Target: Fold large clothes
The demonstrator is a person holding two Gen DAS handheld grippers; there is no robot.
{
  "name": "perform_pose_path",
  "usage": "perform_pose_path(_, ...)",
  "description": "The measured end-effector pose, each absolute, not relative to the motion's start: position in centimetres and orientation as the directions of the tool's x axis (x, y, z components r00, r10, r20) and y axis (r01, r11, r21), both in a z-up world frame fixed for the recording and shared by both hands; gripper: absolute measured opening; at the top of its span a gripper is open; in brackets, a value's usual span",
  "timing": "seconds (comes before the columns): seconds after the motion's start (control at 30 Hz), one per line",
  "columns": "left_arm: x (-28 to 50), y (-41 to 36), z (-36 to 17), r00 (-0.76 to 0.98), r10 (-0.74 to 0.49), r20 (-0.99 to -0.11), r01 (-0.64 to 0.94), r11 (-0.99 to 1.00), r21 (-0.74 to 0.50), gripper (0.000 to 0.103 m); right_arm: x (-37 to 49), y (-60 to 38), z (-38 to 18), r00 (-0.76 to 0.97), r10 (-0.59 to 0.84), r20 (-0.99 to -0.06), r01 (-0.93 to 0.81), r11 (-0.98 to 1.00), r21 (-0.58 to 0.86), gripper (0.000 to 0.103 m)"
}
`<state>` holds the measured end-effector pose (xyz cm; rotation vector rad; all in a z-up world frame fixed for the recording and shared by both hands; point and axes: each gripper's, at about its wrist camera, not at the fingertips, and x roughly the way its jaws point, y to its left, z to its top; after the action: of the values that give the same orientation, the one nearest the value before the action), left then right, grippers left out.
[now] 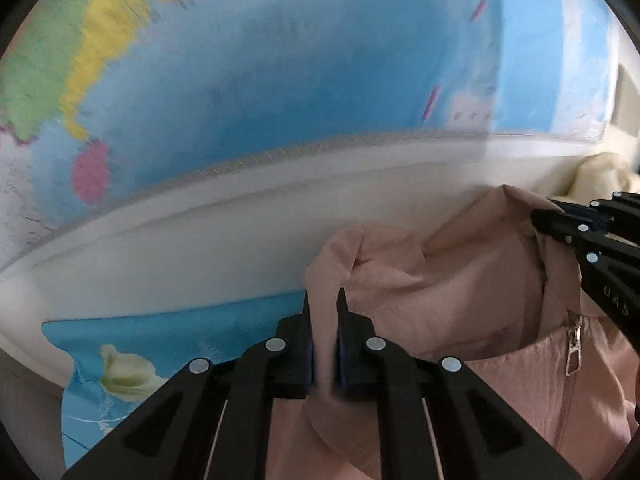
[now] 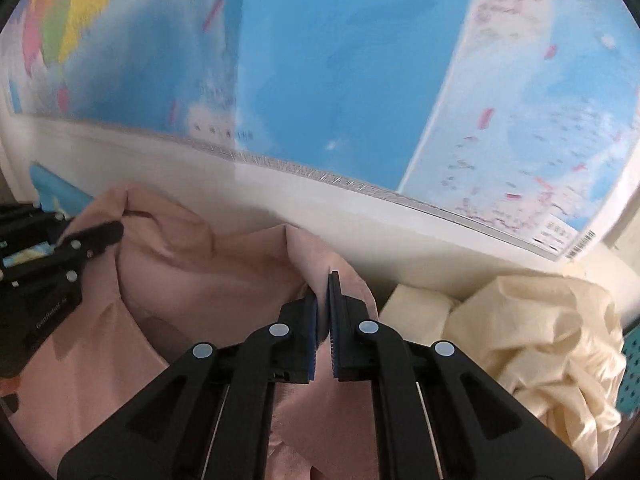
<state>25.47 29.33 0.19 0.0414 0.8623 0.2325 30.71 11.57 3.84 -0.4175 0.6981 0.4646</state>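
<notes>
With both sets of jaws clamped down, each gripper has a fold of the pink jacket (image 1: 460,280) pinched between its blue pads. Left gripper (image 1: 325,312): fabric edge runs up through the closed jaws and sticks out above the tips. Right gripper (image 2: 323,292): jaws nearly touching, thin pink edge caught between them, a peak of cloth just above the tips. Jacket hangs slack between the two grippers, sagging into a pouch; its silver zipper pull (image 1: 574,344) shows in the left wrist view below the right gripper (image 1: 538,216). Left gripper (image 2: 116,230) also shows at the left edge of the right wrist view, on the jacket's other side. Behind: white wall strip with a large map (image 1: 280,60) above it, mostly blue, blurred. Blue sheet with a white flower (image 1: 120,368) lower left. Crumpled cream cloth (image 2: 540,340) just right of the jacket, teal perforated basket (image 2: 632,376) at far right.
</notes>
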Motion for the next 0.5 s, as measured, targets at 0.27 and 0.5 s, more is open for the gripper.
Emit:
perform_pose_path(0.27, 25.4, 27.7, -2.3, 0.592, 0.356, -0.723, -0.181, 0.933, 0.311, 0.050, 28.2, 9.9, 4.6, 0.763, 0.227, -0.605, -0.500, 0.801, -0.330, 0.066)
perform_pose_path(0.5, 12.1, 29.8, 4.6, 0.733, 0.256, -0.630, -0.161, 0.966, 0.205, 0.076, 17.8, -1.9, 7.5, 0.606, 0.469, -0.642, -0.679, 0.726, -0.109, 0.077)
